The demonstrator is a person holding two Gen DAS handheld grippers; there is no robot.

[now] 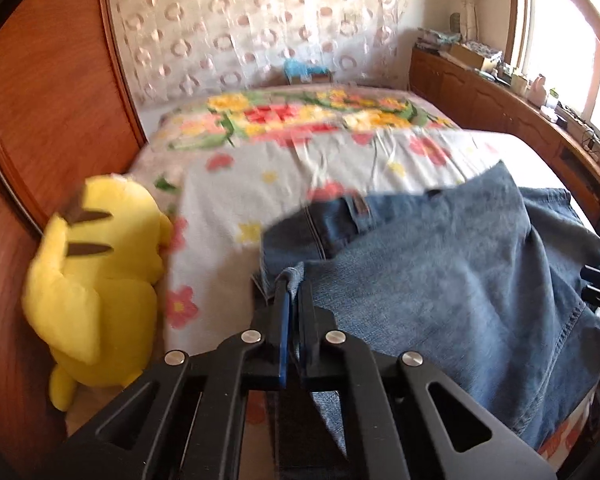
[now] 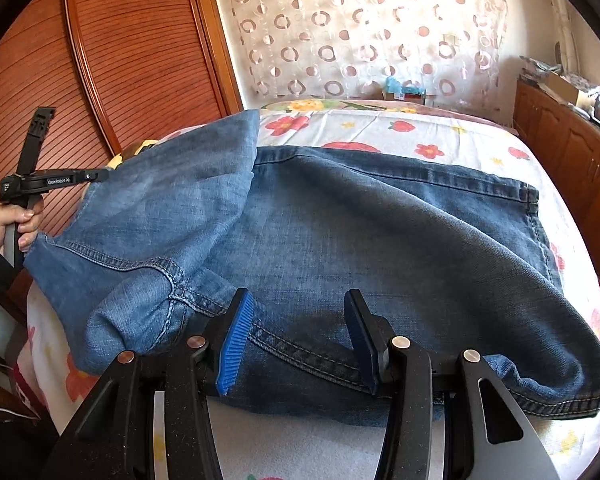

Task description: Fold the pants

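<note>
The left gripper (image 1: 293,284) has its jaws pressed together on a fold of the jeans (image 1: 440,264), pinching the denim edge right at the tips. From that pinch the cloth rises and drapes off to the right of the jaws, with the waistband and a belt loop lying just beyond the tips. The jeans lie across the bed (image 1: 340,160), on a flowered sheet. To the left of these jaws, beside the bed, sits a yellow plush (image 1: 100,280) (blurred, so its details are hard to read) against a wooden panel (image 1: 52,112).

In the right wrist view the right gripper (image 2: 298,312) has its jaws spread, one blue pad (image 2: 236,344) on either side of a seamed stretch of the jeans (image 2: 380,240). The denim passes between and under the pads; whether they touch it cannot be told. Ahead of these jaws the main body of the jeans lies flat on the bed (image 2: 480,148), hem to the right. Left of the jaws, one leg is lifted and bunched, held up by the left gripper, whose handle is in a hand (image 2: 22,224). Beyond the bed hangs a curtain (image 2: 360,32) with ring patterns.
</note>
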